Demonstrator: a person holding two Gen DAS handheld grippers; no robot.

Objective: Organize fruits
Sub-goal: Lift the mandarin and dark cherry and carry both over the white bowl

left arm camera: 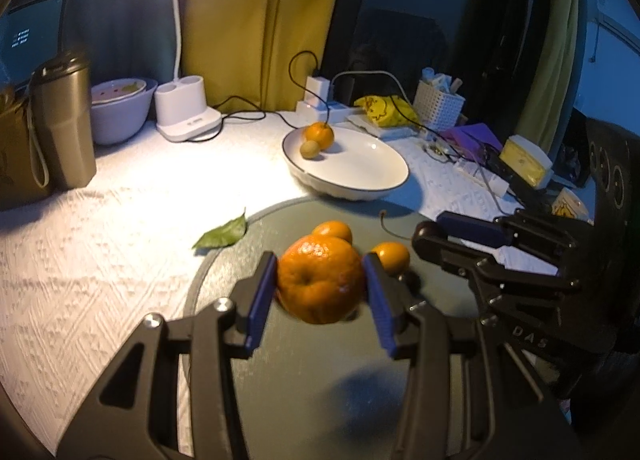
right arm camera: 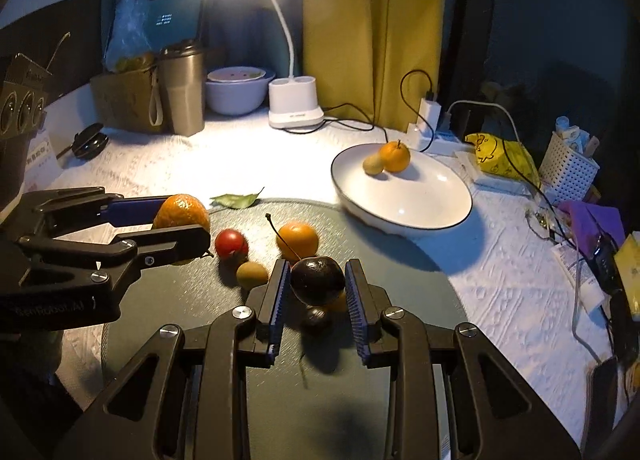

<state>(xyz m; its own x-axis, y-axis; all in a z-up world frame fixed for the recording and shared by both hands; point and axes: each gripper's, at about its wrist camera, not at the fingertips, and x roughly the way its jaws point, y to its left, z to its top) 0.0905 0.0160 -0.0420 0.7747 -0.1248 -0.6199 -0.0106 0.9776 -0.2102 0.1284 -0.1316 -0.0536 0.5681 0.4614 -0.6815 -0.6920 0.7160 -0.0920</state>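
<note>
My left gripper (left arm camera: 320,292) is shut on a large orange (left arm camera: 320,284) above the grey round mat (left arm camera: 320,400); it also shows in the right wrist view (right arm camera: 182,215). My right gripper (right arm camera: 316,292) is shut on a dark cherry (right arm camera: 317,280) with a long stem. On the mat lie a red cherry tomato (right arm camera: 231,243), a small green-brown fruit (right arm camera: 252,275), a small orange (right arm camera: 298,239) and a dark fruit (right arm camera: 316,320) under the cherry. A white plate (right arm camera: 420,211) behind the mat holds an orange (right arm camera: 395,156) and a small yellowish fruit (right arm camera: 373,164).
A green leaf (right arm camera: 236,200) lies at the mat's far edge. A white desk lamp (right arm camera: 295,107), a bowl (right arm camera: 236,93) and a tumbler (right arm camera: 182,91) stand at the back. Cables, a power strip (right arm camera: 436,139), a yellow bag (right arm camera: 500,155) and a white basket (right arm camera: 568,169) crowd the right.
</note>
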